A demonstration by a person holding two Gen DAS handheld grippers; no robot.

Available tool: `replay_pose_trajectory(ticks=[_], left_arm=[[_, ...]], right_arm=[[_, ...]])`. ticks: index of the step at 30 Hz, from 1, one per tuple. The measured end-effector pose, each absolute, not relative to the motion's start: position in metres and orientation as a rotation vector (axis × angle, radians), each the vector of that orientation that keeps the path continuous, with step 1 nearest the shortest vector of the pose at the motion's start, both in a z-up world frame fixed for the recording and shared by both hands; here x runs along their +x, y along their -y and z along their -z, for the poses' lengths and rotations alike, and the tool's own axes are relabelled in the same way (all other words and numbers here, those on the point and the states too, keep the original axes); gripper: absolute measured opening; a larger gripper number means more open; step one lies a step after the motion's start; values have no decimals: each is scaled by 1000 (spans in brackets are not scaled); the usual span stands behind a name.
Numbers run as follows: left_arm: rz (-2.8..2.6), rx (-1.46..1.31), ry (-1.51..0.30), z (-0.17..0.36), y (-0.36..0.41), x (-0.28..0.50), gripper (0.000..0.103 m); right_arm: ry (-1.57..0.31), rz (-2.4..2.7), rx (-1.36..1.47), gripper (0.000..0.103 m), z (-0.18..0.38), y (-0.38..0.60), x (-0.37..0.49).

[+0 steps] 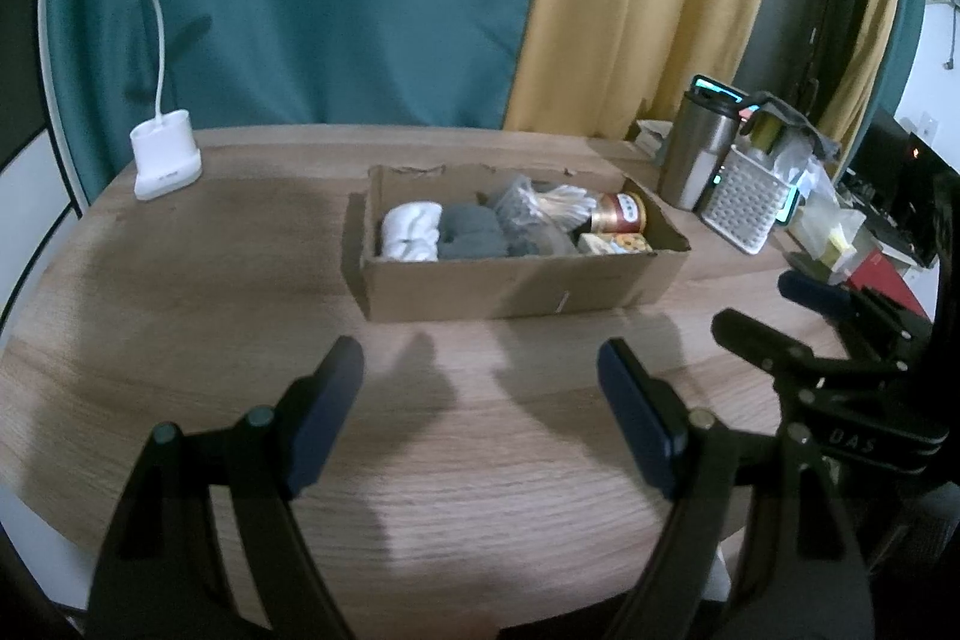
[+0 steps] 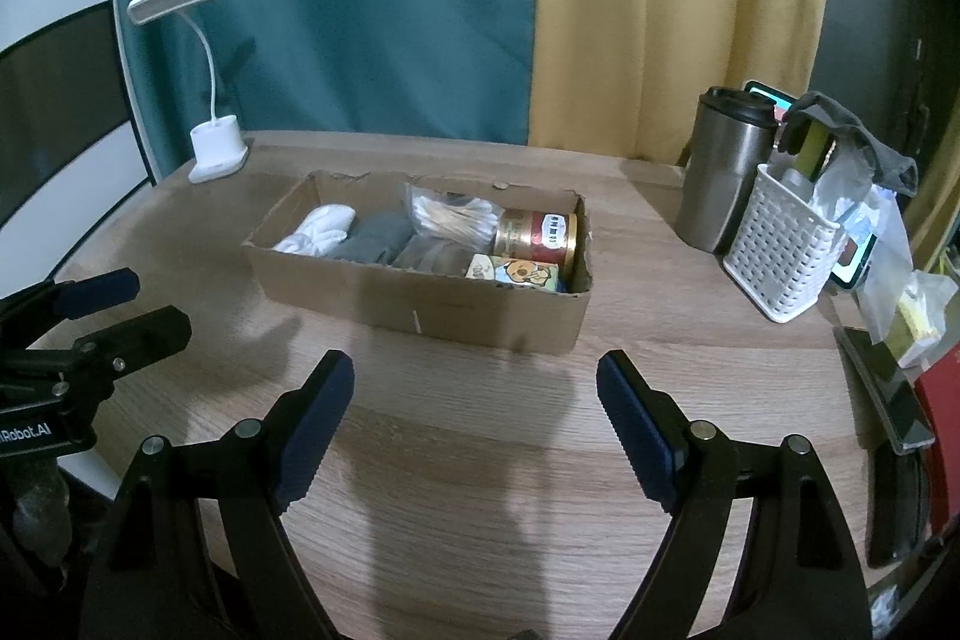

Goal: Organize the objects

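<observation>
Risk of toppling beside the packed brown cardboard box [image 2: 420,304].
Left gripper [image 1: 480,406] and right gripper [image 2: 474,418] are held wide and empty before the box; the steel tumbler [image 2: 723,172] right of it could be knocked.

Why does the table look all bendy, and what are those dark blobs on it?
Left wrist view: the fisheye lens curves the table edge, and the blobs are soft shadows just beyond the left gripper. Right wrist view: same bending, dim light, shadows beyond the right gripper by the box.
</observation>
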State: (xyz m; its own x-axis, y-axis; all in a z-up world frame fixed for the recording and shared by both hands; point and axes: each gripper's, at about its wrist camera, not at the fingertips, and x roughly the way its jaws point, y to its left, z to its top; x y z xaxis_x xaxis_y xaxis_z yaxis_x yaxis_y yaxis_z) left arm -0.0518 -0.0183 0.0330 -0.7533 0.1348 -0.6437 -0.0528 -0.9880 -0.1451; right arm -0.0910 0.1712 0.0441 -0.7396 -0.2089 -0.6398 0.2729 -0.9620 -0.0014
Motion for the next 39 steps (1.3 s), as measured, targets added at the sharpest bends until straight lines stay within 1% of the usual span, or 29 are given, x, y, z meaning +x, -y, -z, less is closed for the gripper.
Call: replay_pose_trajectory(ticks=[39], left_arm=[[-2841, -1076, 189, -30, 19, -57, 82]], right_arm=[[-129, 2699, 1002, 86, -42, -172, -96]])
